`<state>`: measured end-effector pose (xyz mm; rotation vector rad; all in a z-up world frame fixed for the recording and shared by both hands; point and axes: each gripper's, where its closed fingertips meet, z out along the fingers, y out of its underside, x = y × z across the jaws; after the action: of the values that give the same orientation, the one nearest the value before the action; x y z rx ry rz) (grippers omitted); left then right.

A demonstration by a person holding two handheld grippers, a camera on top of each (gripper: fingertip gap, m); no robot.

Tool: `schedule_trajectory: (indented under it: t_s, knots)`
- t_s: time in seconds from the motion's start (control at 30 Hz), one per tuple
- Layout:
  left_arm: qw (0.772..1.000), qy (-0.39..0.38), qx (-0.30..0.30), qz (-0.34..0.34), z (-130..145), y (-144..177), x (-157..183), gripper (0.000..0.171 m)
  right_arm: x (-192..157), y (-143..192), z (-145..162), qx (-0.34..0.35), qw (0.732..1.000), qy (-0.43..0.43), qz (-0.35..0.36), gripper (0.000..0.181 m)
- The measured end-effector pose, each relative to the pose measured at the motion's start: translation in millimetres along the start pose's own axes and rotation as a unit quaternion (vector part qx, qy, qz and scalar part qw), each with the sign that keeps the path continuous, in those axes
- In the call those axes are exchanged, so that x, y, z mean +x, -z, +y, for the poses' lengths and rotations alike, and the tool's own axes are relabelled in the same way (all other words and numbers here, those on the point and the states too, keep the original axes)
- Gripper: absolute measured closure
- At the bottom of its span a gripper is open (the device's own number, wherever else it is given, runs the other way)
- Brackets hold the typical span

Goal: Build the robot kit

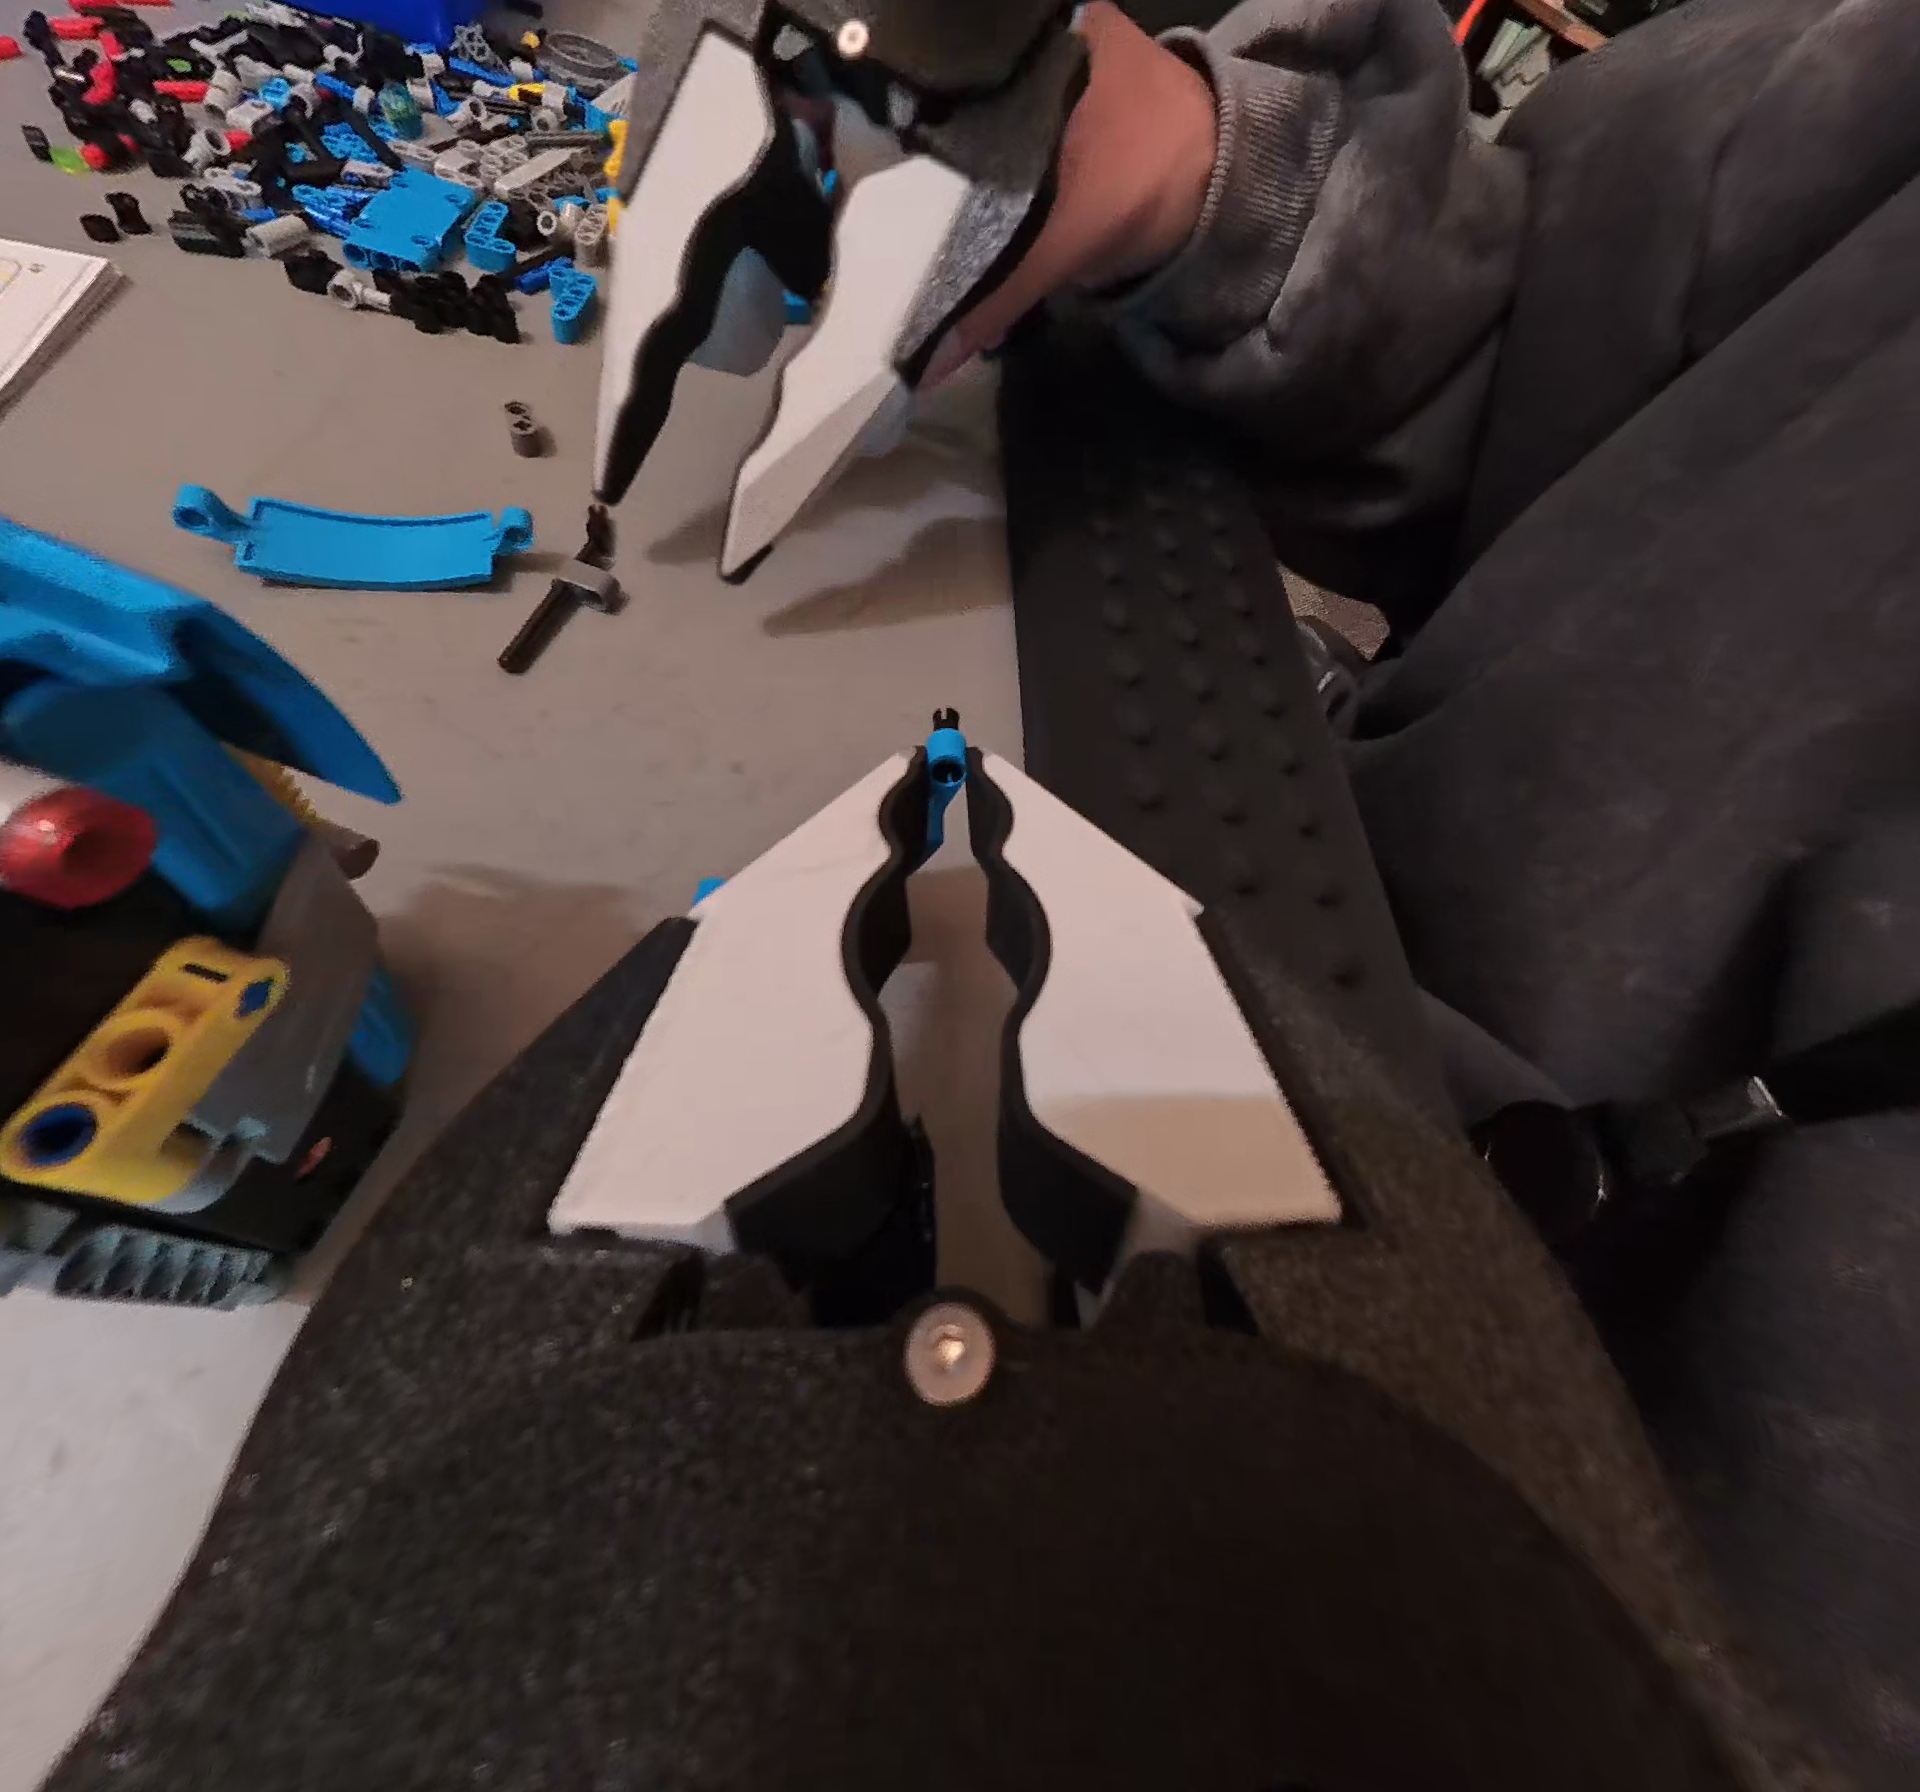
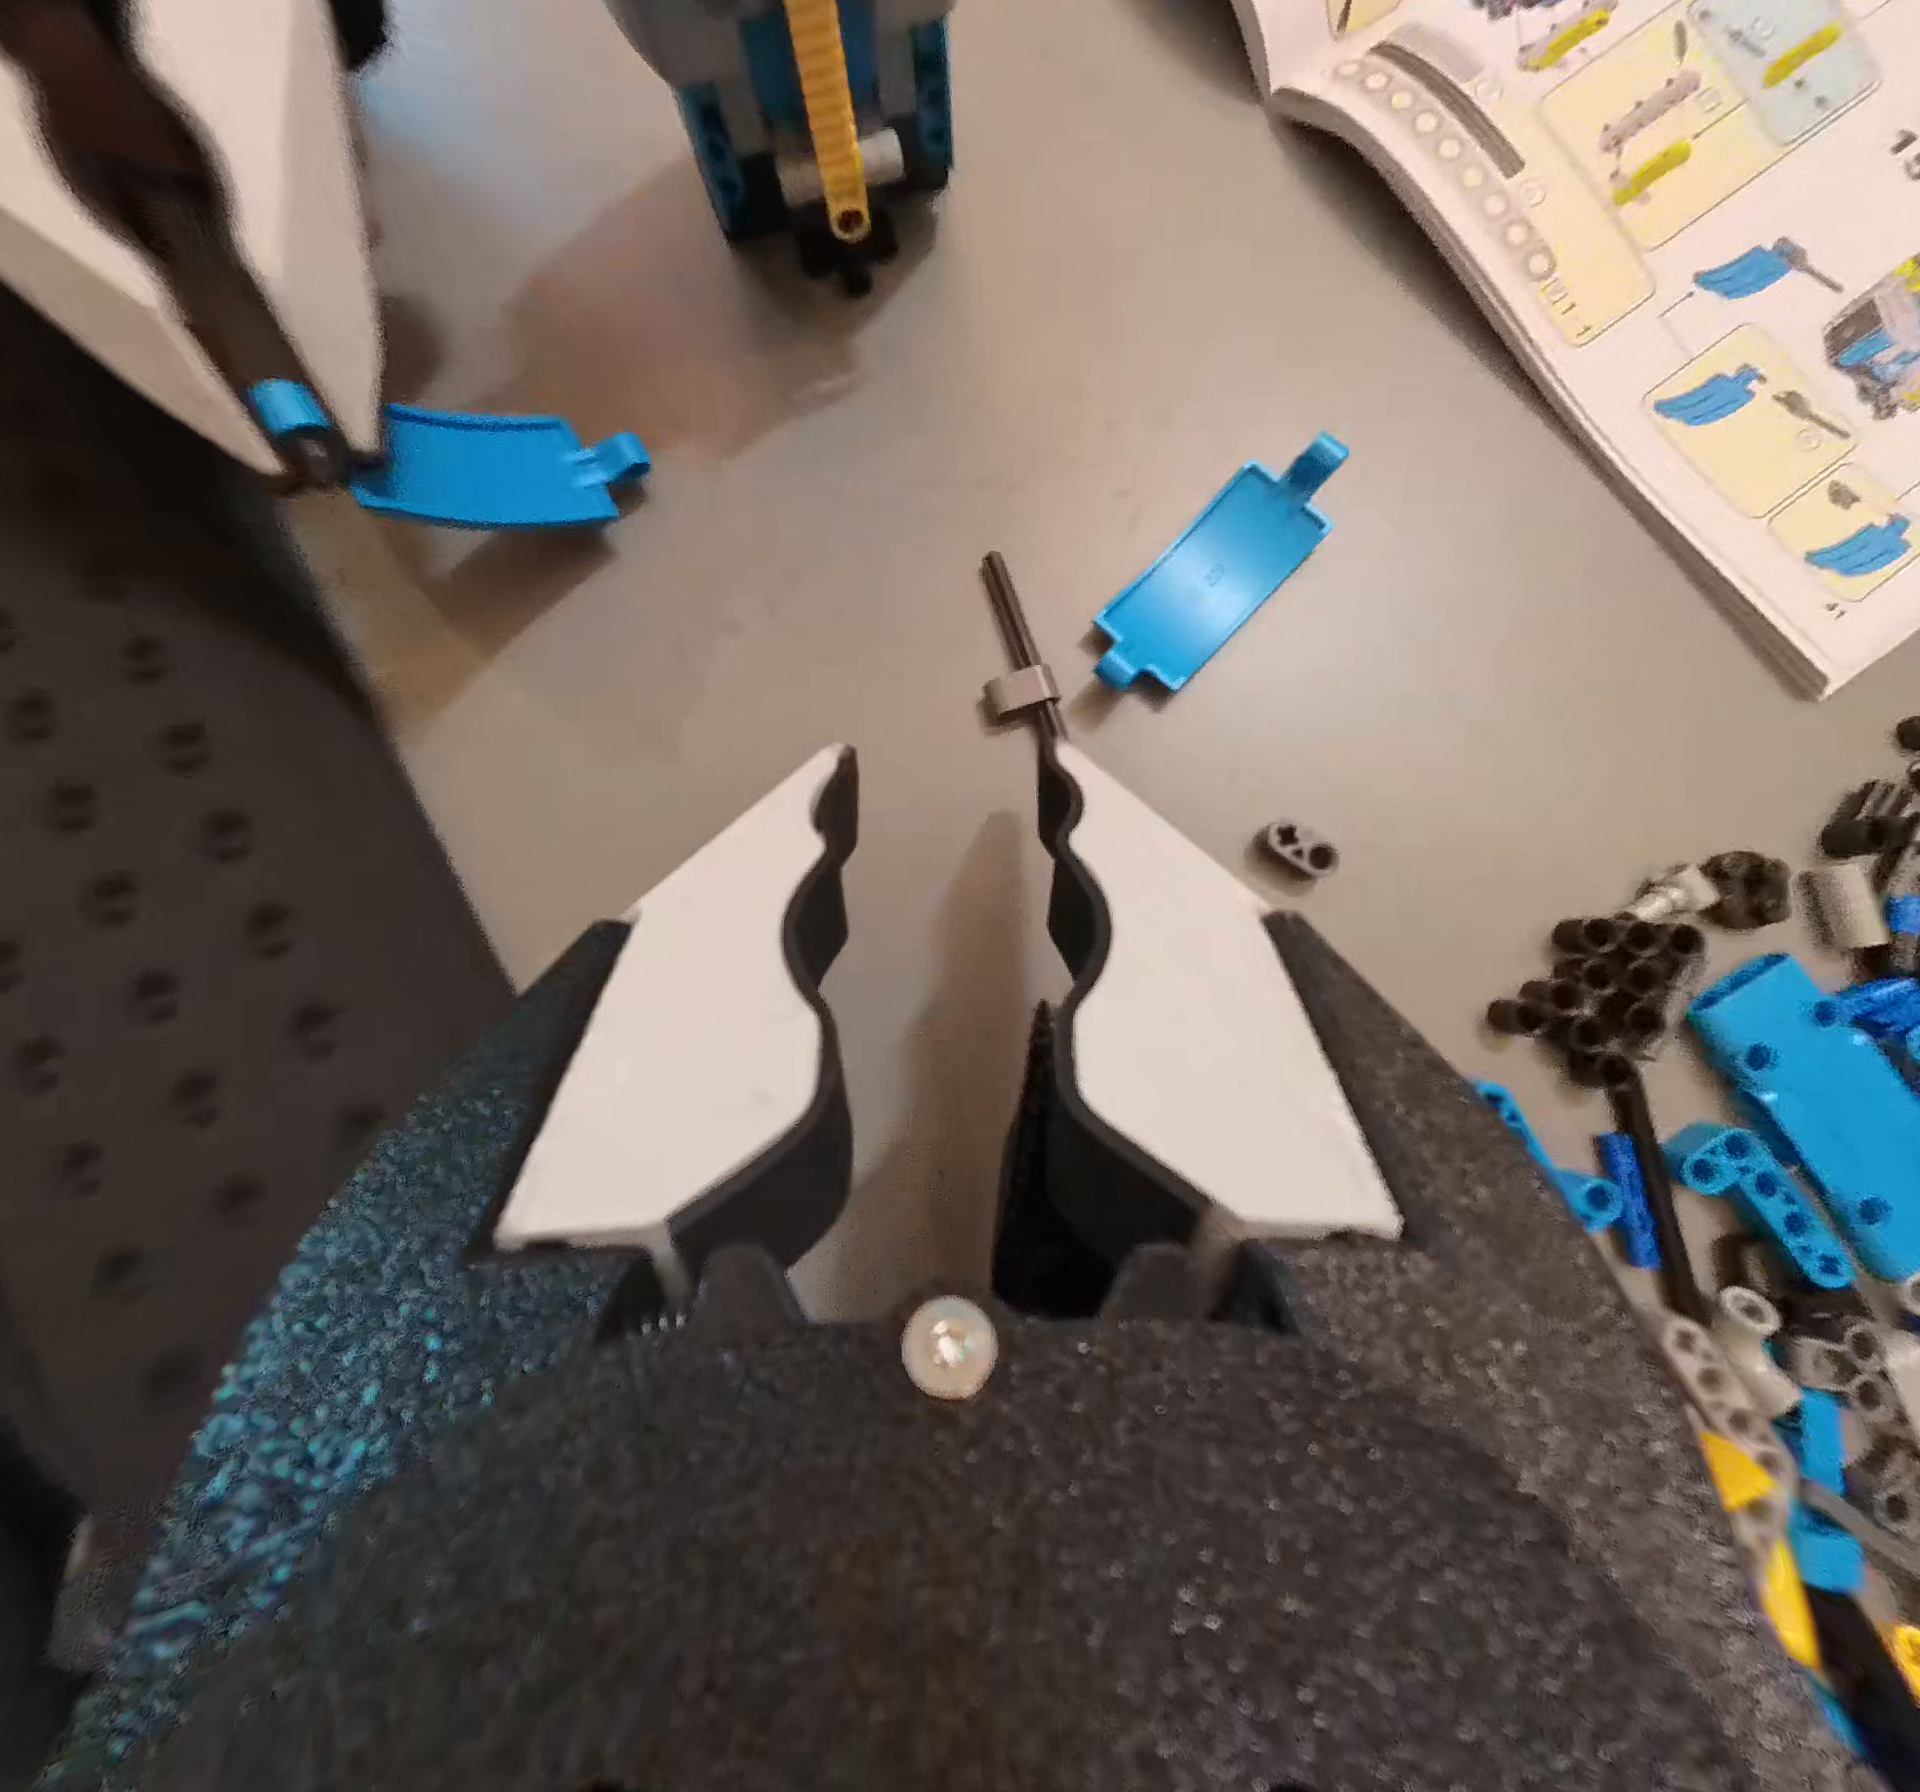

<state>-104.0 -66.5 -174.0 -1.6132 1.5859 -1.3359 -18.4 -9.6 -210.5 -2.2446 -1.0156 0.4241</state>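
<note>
Panel [image 2: 488, 469], blue and curved, hangs off the bench [image 2: 831, 495] from the left claw [image 1: 943, 771]. The claw is pressed together on one end lug at its very tips. Only that lug is gripped, so the rest of the panel sticks out sideways with nothing under it. A small black pin shows at the lug, between the tips. In the left wrist view the panel is seen almost edge-on, near the bench's near edge.

The right claw [image 2: 951, 755] is spread and holds nothing. It points down at the bench, with one tip just beside the near end of a black axle [image 2: 1013, 620] that carries a grey bush [image 2: 1023, 688]. Whether the tip touches the axle cannot be told.

A second panel [image 2: 1210, 589] lies flat just beyond the axle. A grey connector [image 2: 1299, 849] sits near the right claw. The part-built model [image 2: 810, 49] stands further in. An open booklet [image 2: 1558, 184] and a pile of loose parts [image 1: 312, 153] lie towards the far side.
</note>
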Motion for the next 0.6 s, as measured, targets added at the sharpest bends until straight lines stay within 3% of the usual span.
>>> schedule_trajectory:
  t_s: [0.2,0.33,0.4,0.6]
  knots:
    - [1.0,0.001,0.005,0.001,-1.1,1.5,0.5,0.165,4.3,-16.3,-4.1,-0.006,1.0,-0.021,0.004,0.15]
    - [1.0,0.005,0.006,0.004,-1.2,2.0,0.4,0.165,11.1,-21.9,2.1,-0.027,0.999,0.01,0.038,0.149]
    - [1.0,0.004,0.005,0.004,-0.9,1.7,0.6,0.165,5.5,-21.6,4.3,-0.033,0.999,-0.002,0.018,0.156]
    - [1.0,0.008,0.005,0.007,-0.9,1.6,0.5,0.165,-25.9,-18.2,3.2,-0.028,0.998,-0.015,-0.057,0.153]
